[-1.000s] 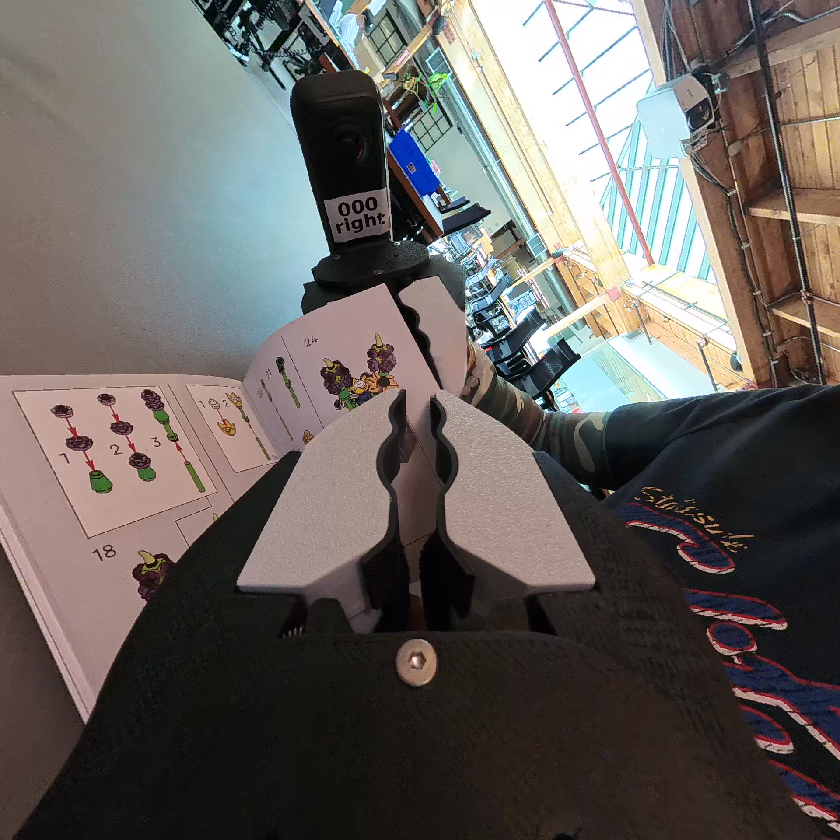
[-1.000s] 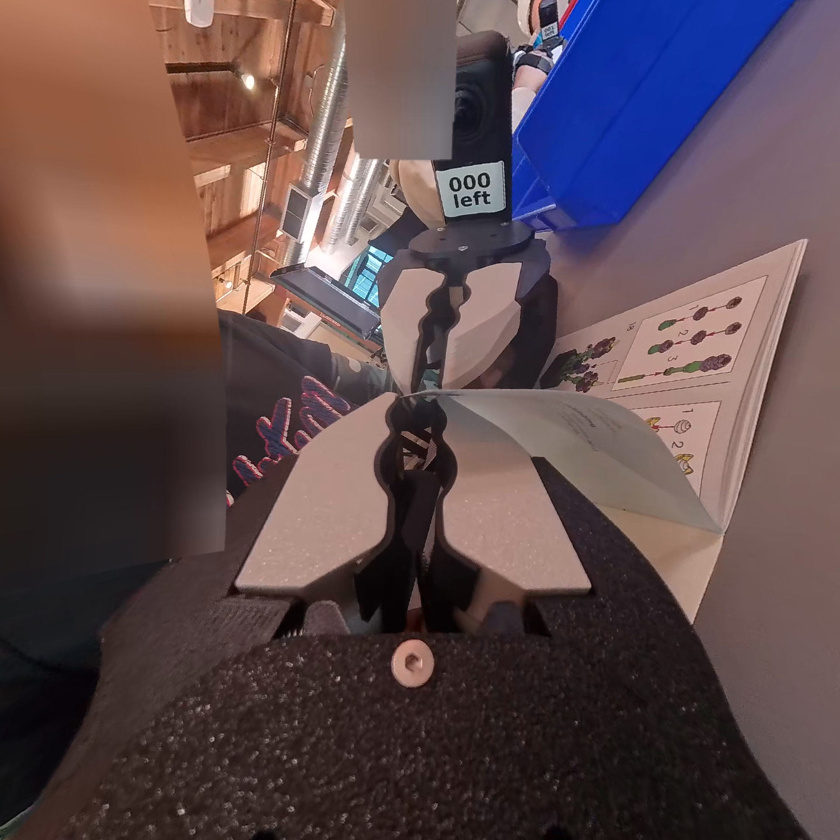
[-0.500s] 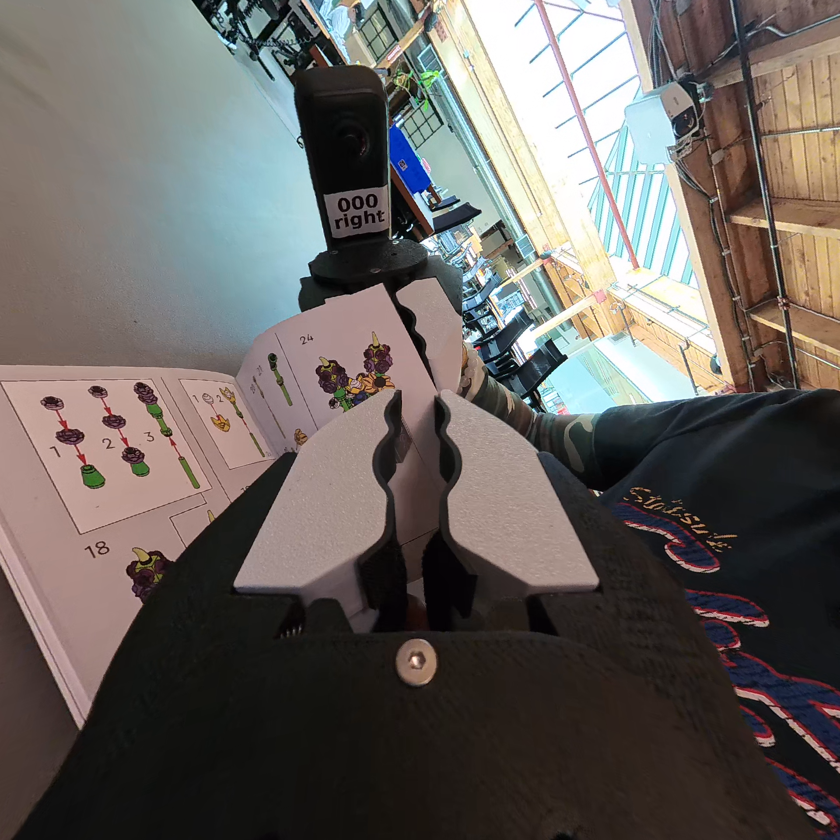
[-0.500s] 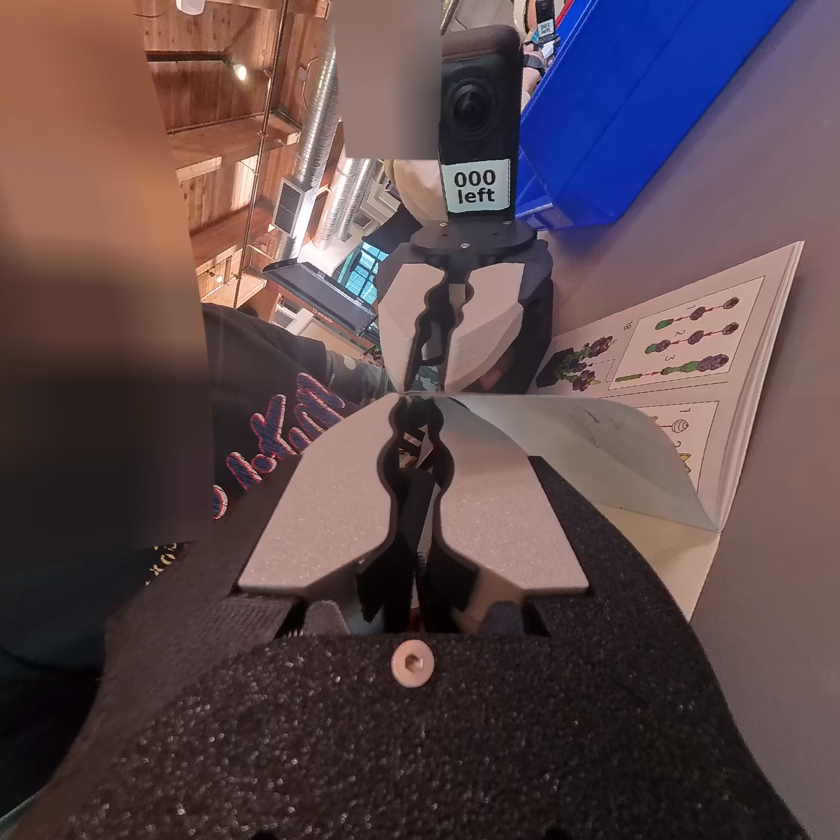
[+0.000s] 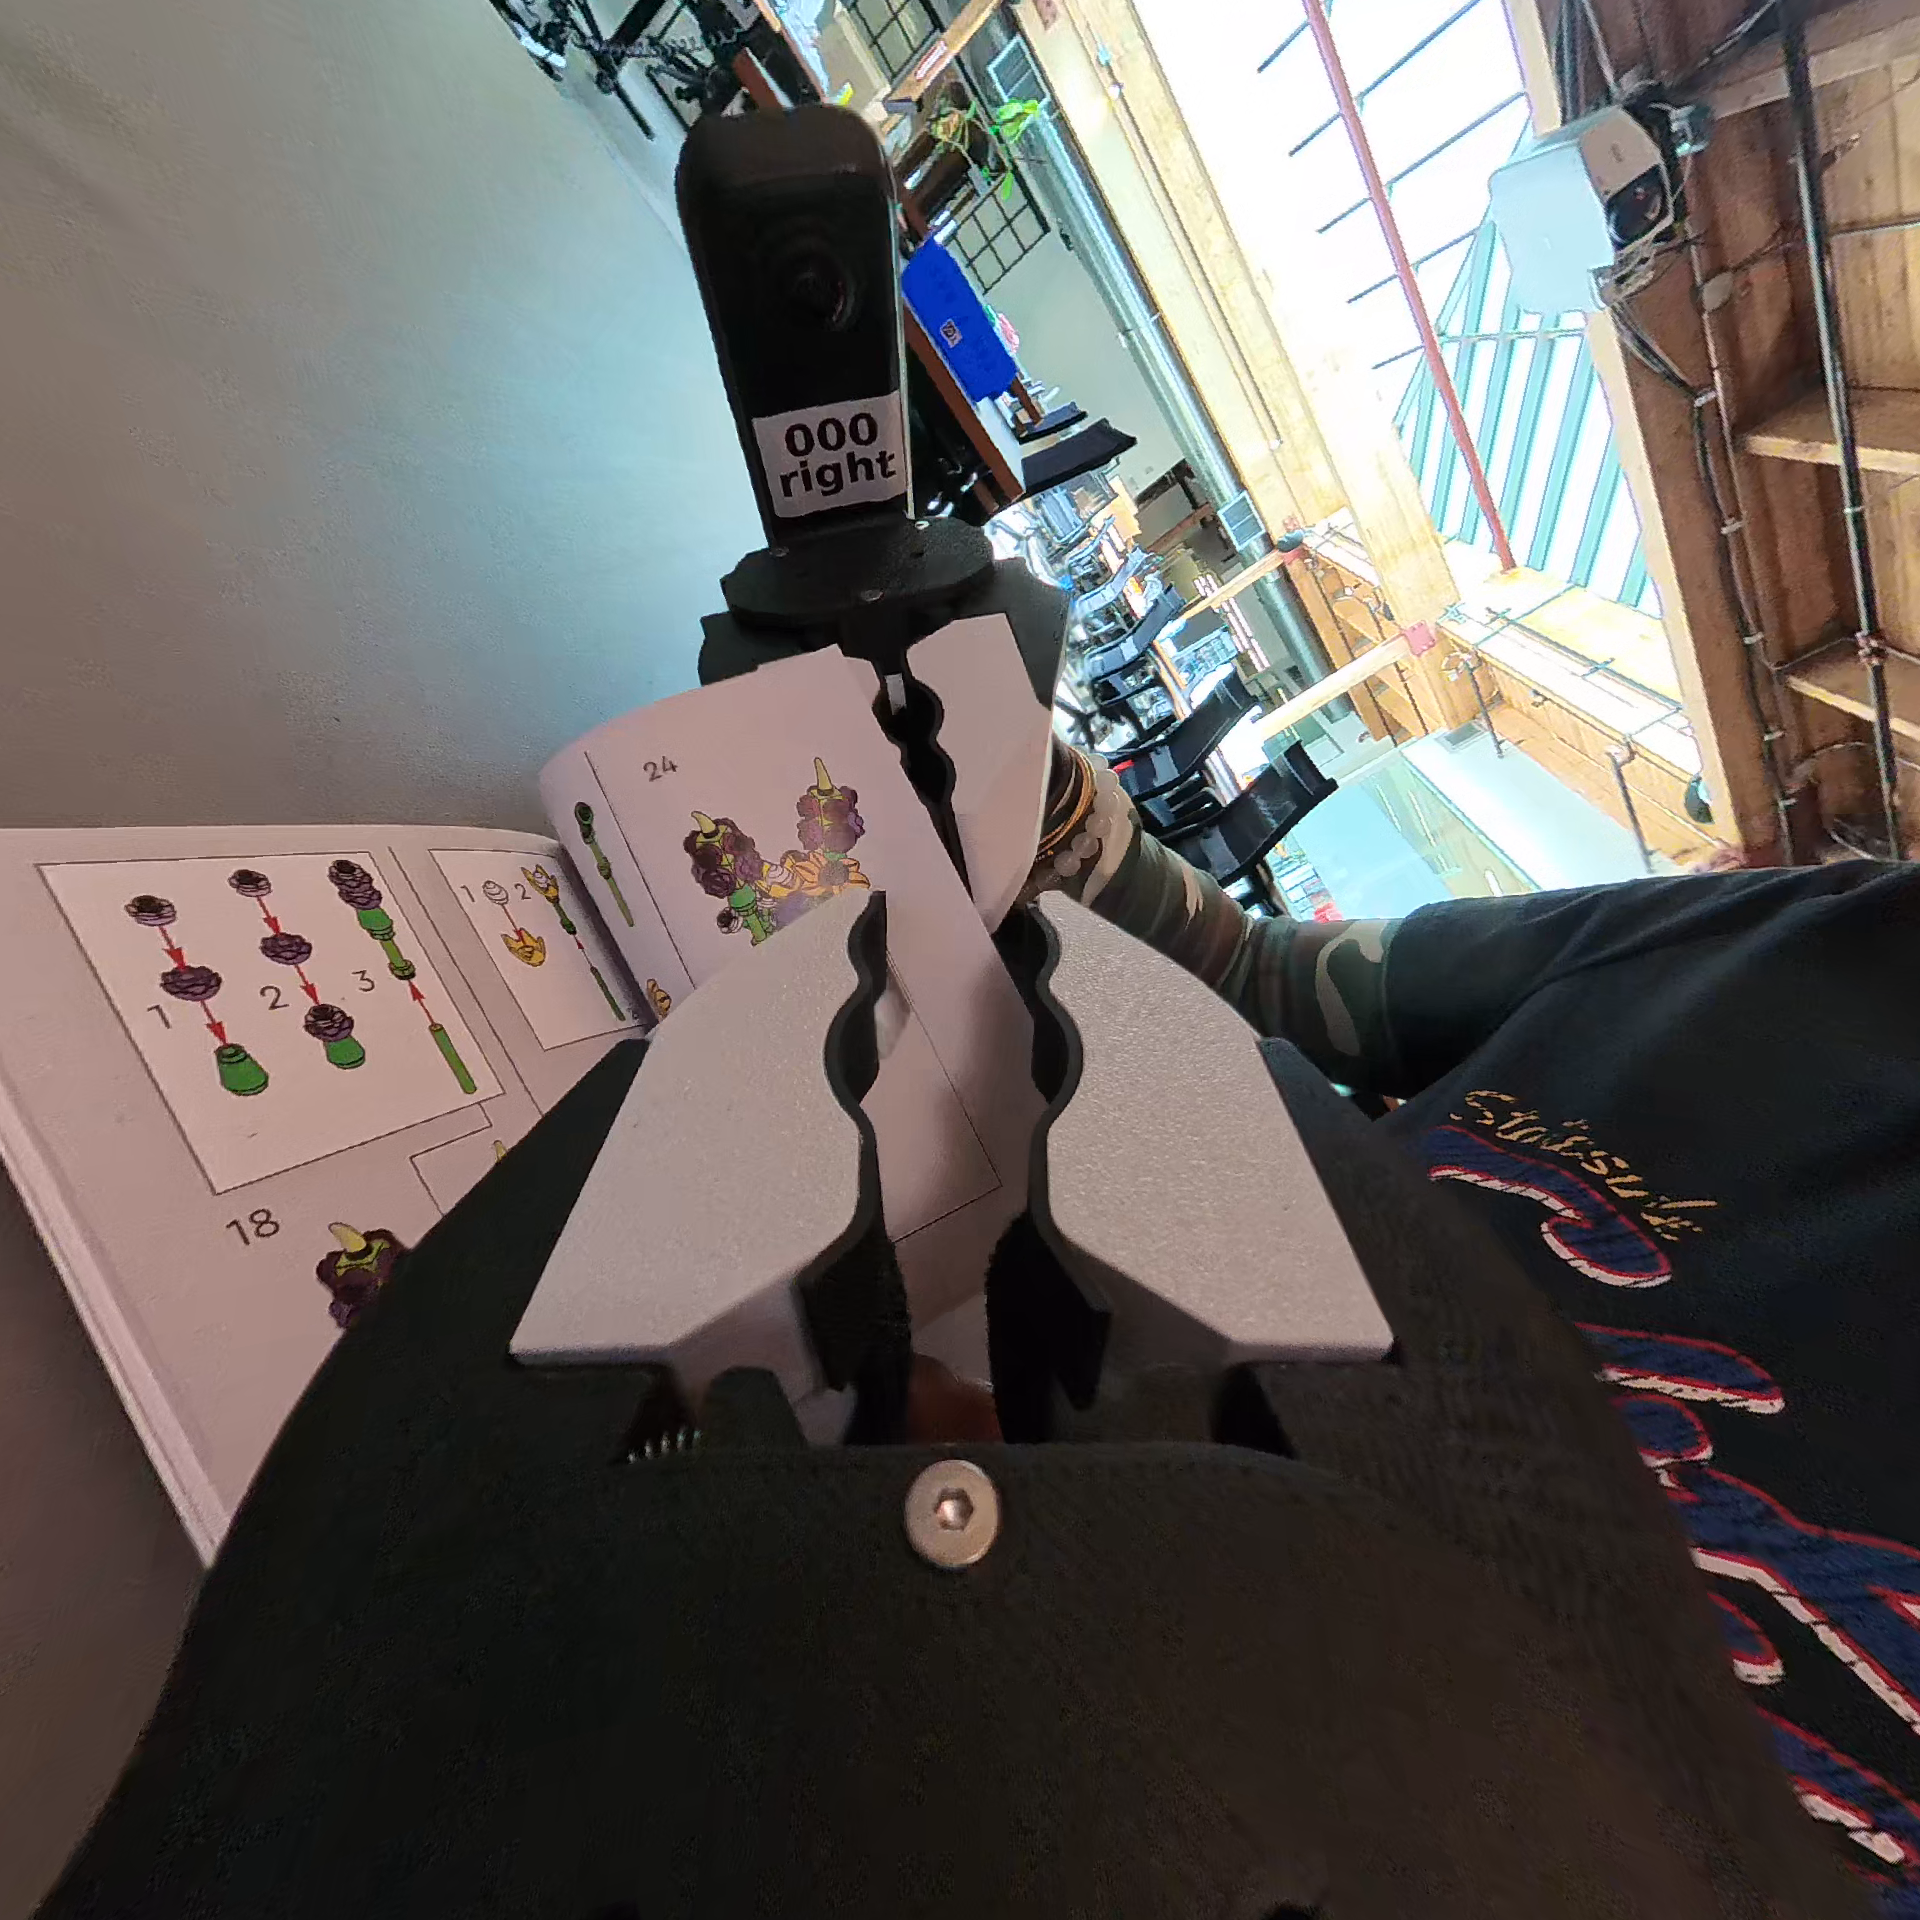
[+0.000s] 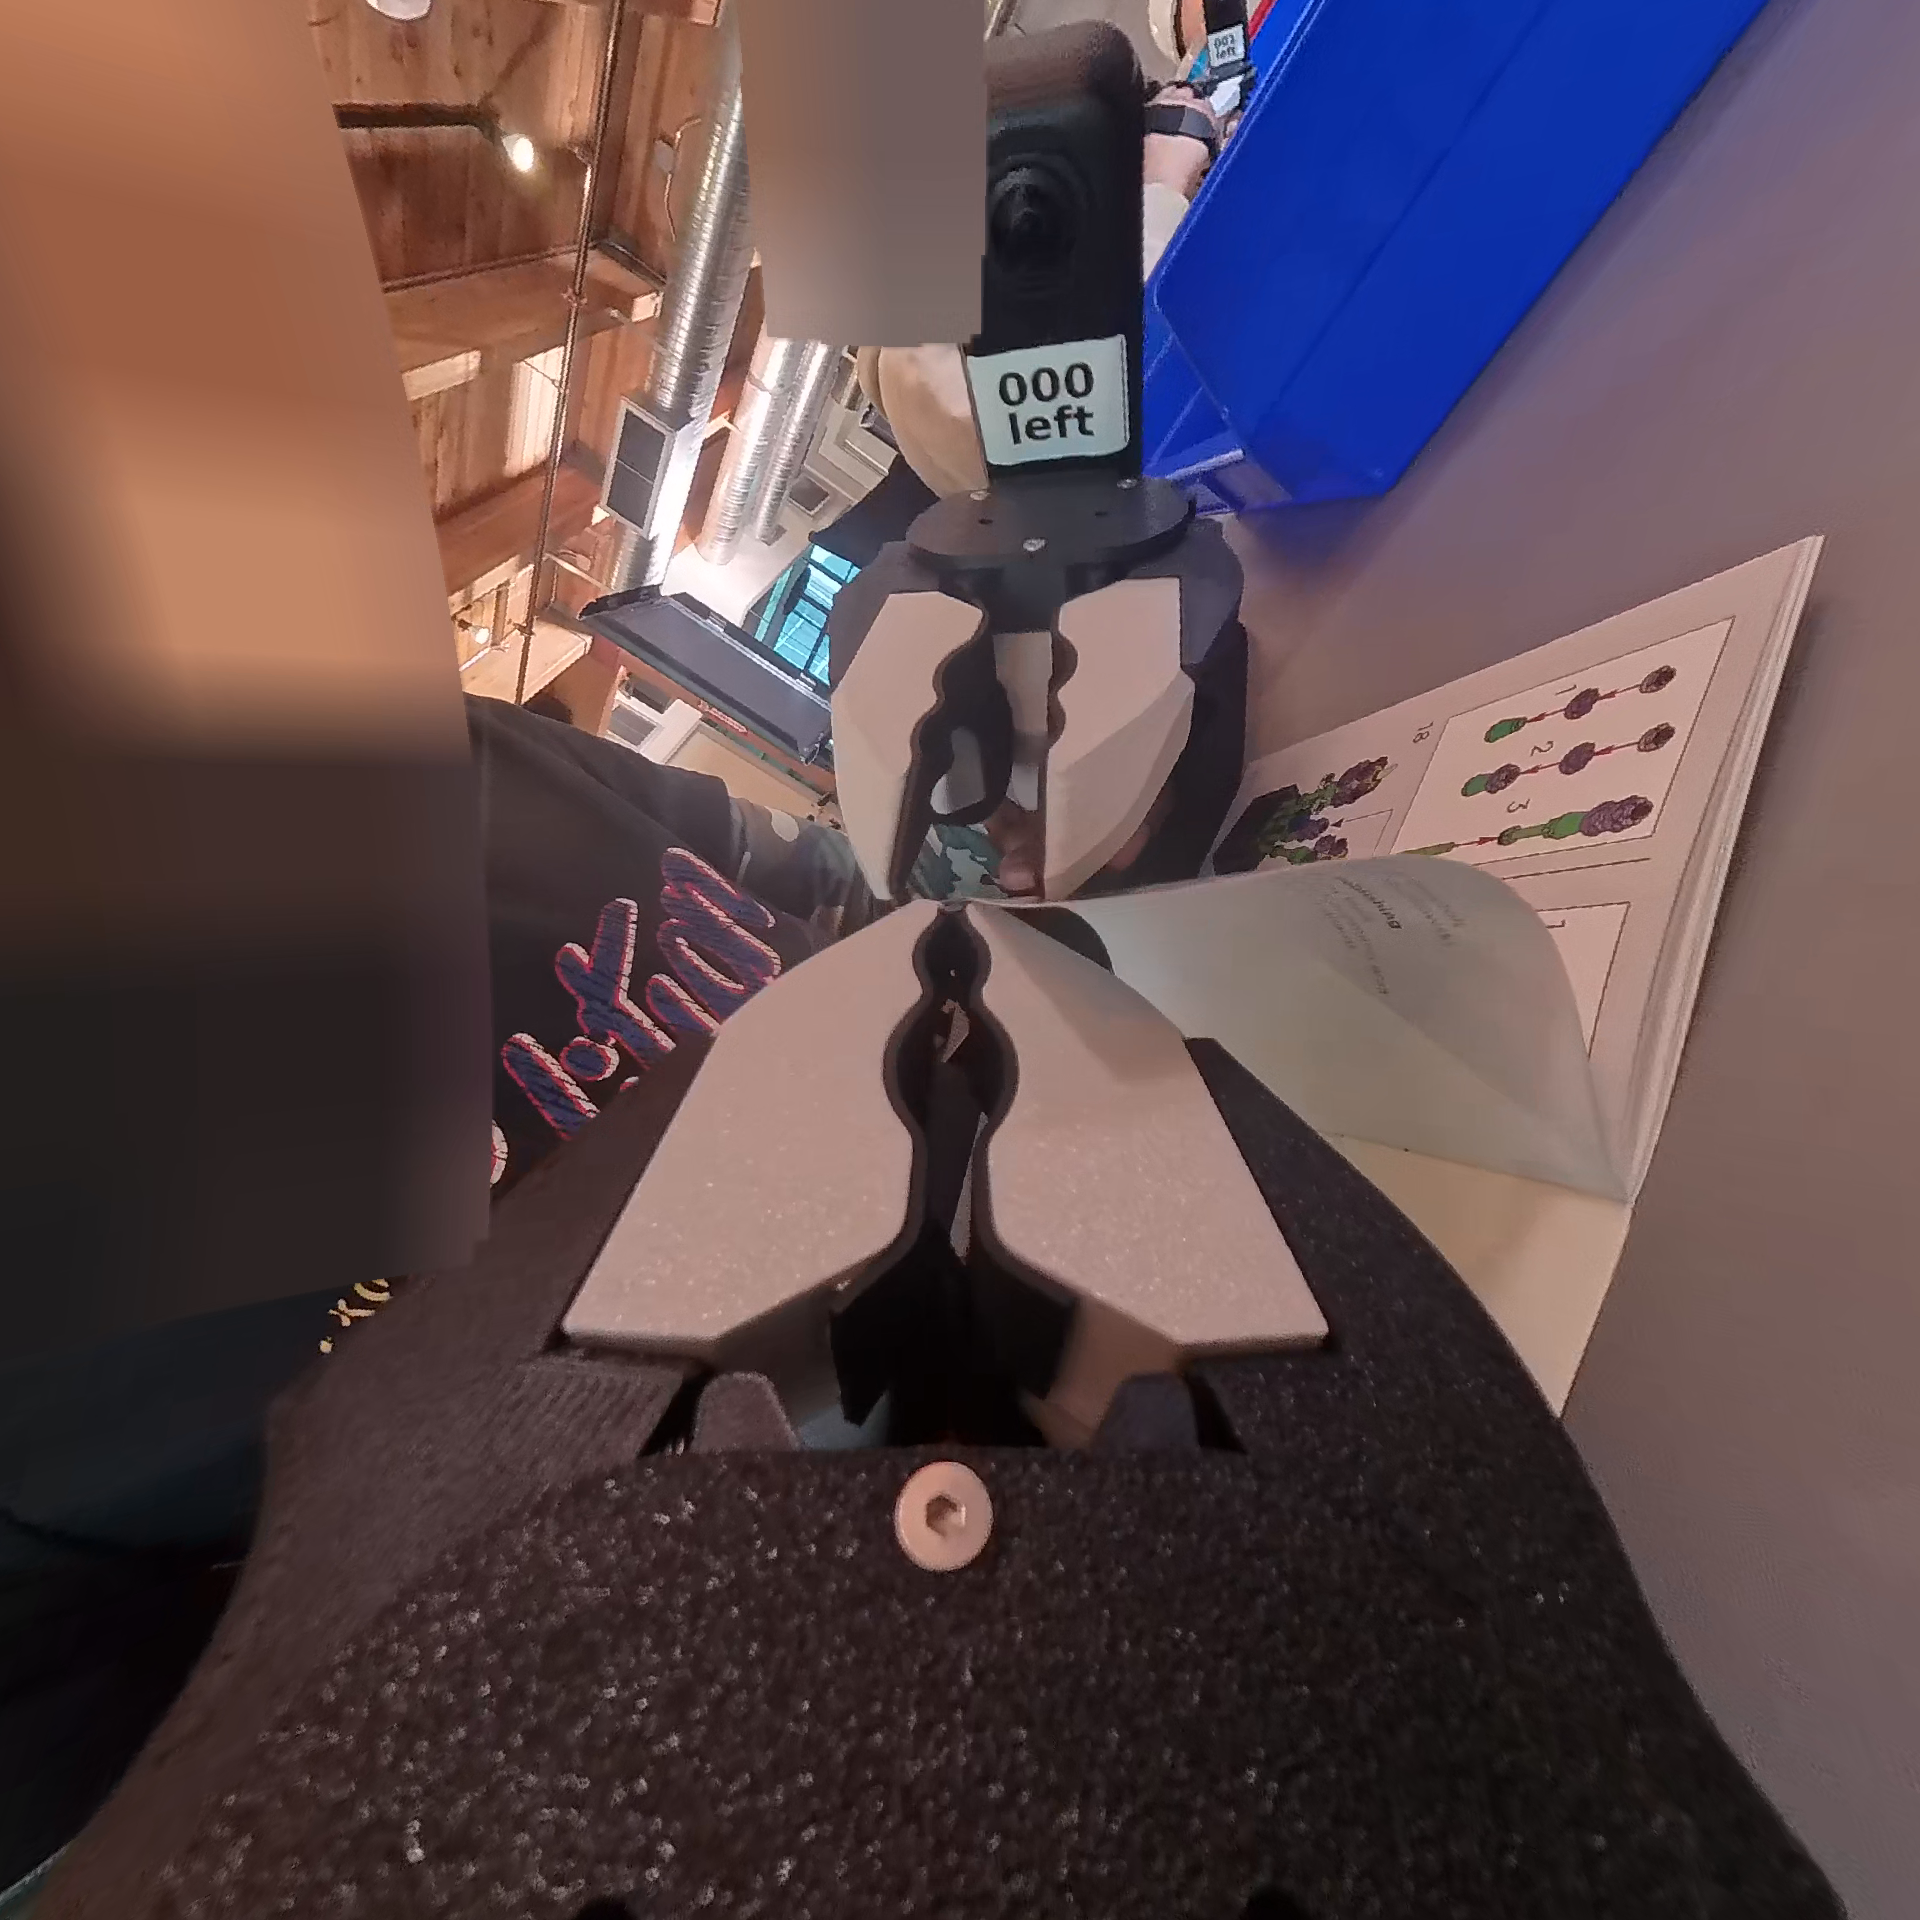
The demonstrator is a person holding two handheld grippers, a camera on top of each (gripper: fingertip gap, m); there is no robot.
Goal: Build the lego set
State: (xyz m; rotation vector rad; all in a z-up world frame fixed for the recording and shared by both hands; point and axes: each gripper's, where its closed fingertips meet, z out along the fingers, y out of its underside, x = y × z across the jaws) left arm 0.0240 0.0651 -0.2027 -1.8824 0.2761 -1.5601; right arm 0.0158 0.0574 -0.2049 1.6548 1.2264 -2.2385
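Right wrist view: booklet page (image 6: 1299, 997) pinched between jaws.

Grey tabletop (image 5: 312, 468), bright skylight (image 5: 1351, 208) (sunlit), timber beams (image 6: 499, 239), silver ducts (image 6: 717, 343).

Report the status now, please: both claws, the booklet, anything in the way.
Left claw open, astride the lifted page. Right claw shut on the lifted page's edge. Instruction booklet lies open on table. No bricks visible.
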